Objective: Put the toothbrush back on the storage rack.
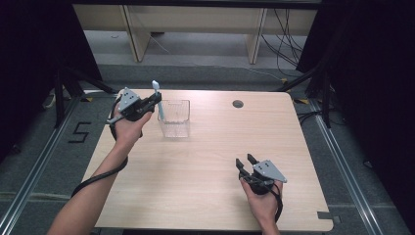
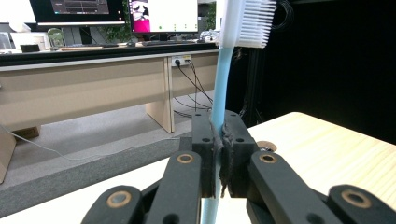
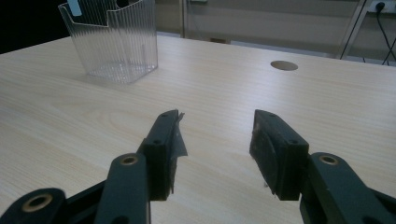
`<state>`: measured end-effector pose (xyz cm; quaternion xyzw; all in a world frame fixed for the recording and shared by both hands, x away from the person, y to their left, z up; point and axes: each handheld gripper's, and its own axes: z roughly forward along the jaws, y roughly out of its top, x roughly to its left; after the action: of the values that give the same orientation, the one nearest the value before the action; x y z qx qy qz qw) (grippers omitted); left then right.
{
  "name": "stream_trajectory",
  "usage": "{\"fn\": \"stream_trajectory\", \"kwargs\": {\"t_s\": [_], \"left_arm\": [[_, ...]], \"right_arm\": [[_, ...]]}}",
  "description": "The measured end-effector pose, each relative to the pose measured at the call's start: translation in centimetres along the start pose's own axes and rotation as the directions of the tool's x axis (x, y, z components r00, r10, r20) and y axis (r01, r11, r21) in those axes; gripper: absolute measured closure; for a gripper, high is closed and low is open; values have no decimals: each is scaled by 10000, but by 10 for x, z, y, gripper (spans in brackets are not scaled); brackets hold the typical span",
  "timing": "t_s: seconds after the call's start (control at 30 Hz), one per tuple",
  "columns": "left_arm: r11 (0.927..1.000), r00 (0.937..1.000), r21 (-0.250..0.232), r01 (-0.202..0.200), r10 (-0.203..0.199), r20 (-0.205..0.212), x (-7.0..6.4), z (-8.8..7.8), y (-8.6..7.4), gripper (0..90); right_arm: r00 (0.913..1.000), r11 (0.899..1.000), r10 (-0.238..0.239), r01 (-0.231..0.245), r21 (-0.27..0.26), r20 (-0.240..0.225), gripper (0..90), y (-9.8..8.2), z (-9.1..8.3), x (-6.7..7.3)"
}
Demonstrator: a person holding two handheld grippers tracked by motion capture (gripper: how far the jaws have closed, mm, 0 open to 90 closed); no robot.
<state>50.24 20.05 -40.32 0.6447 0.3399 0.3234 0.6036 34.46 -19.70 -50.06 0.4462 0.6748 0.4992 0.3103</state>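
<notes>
Your left gripper (image 1: 157,98) is squeezing the blue toothbrush (image 2: 219,93) by its handle, bristles up, at the far left over the clear holder (image 1: 174,118), probably so it slides in straight. Your right gripper (image 1: 246,161) is waiting near you, jaws apart and holding nothing.

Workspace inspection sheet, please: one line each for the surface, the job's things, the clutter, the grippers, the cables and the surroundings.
Surface: light wooden table with a round hole near its far edge.
Job's things: blue toothbrush upright, bristles on top, above the near-left corner of the clear ribbed holder; the holder stands on the table.
Clutter: nothing seen.
Grippers: left gripper shut on the toothbrush handle; right gripper open, nothing between its jaws, low over the table's near right part.
Cables: a black cable trails from the left gripper; loose cables on the floor behind.
Surroundings: wooden desk with monitors, black curtains, grey floor.
</notes>
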Motion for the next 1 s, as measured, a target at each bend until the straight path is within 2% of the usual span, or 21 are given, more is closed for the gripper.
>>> {"fn": "stream_trajectory", "kwargs": {"t_s": [0.1, 0.2, 0.27, 0.3, 0.47, 0.53, 0.67, 0.73, 0.8, 0.83, 0.87, 1.0], "left_arm": [[10000, 10000, -36, 62, -62, -21, 1, 0, -2, 850], [10000, 10000, 37, 71, -70, -41, 1, 0, -4, 850], [9999, 9999, 87, 90, -89, -65, 1, 0, -6, 850], [9999, 9999, 99, 93, -92, -79, 2, 0, -7, 850], [9998, 9999, 174, 91, -89, -116, 2, 0, -10, 850], [9997, 9998, 220, 142, -139, -123, 2, 0, -11, 850], [9994, 9998, 303, 167, -162, -149, 2, 0, -15, 850], [9992, 9997, 342, 188, -182, -163, 2, 1, -16, 849], [9990, 9997, 397, 187, -181, -149, 1, 1, -18, 850], [9990, 9997, 410, 177, -170, -158, 1, 2, -19, 849], [9987, 9997, 467, 182, -175, -154, 0, 1, -20, 850], [9983, 9997, 554, 187, -178, -165, -1, 2, -23, 849]], "right_arm": [[10000, 10000, 82, -82, 34, -36, 523, 0, 0, 0], [10000, 10000, -37, 37, 49, 8, 523, 0, 0, 0], [9999, 9999, 112, -112, 118, 6, 523, 0, -1, 1], [9999, 9999, -115, 115, 32, 46, 523, 0, 0, 0], [9999, 9999, -139, 139, 71, 37, 523, 0, -1, 0], [9999, 9998, 90, -89, 174, -64, 523, 0, -1, 2], [9998, 10000, -4, 4, 14, -200, 522, -1, 1, 1], [9999, 9999, -71, 73, 154, -124, 522, -1, 1, 1], [9999, 10000, -75, 75, 55, -125, 521, -1, 2, 1], [10000, 9999, 43, -42, 136, -31, 521, -1, 1, 3], [9998, 9999, -91, 92, 77, -151, 521, -1, 2, 2], [9998, 9998, -179, 180, 91, -113, 521, -1, 2, 2]]}}
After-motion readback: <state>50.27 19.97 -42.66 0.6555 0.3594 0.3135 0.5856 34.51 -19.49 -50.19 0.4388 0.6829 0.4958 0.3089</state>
